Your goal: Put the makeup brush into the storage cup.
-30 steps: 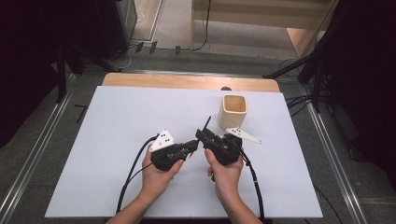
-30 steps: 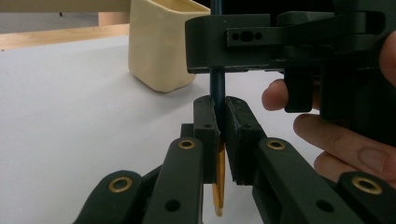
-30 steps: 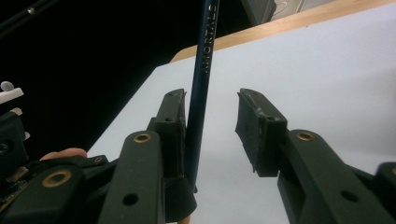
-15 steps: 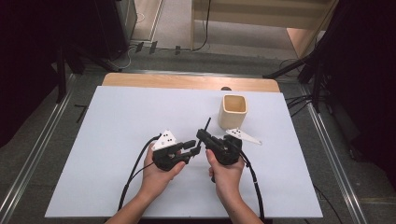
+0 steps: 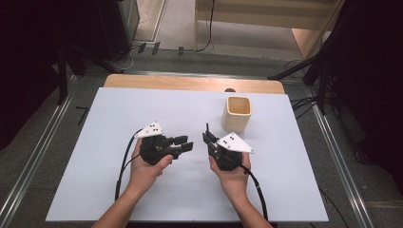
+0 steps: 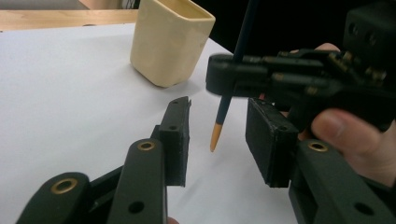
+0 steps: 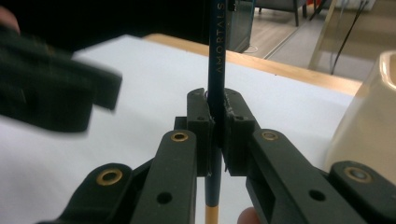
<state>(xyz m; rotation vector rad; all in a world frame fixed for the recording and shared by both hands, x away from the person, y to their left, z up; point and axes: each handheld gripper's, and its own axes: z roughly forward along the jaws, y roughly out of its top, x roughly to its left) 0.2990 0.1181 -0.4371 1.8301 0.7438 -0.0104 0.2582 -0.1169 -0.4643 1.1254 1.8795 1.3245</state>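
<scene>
Right gripper jaws clamp the pencil upright; left gripper jaws gape empty; next, likely carry it to the cup near the counter's far edge

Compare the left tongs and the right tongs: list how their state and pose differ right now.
The left tongs stand open and hold nothing; the right tongs are shut on the dark blue pencil, gripping it upright. In the high view, the left tongs point across toward the right hand, while the right tongs point toward the cream cup. Both are black and hand-held above the white table.
</scene>
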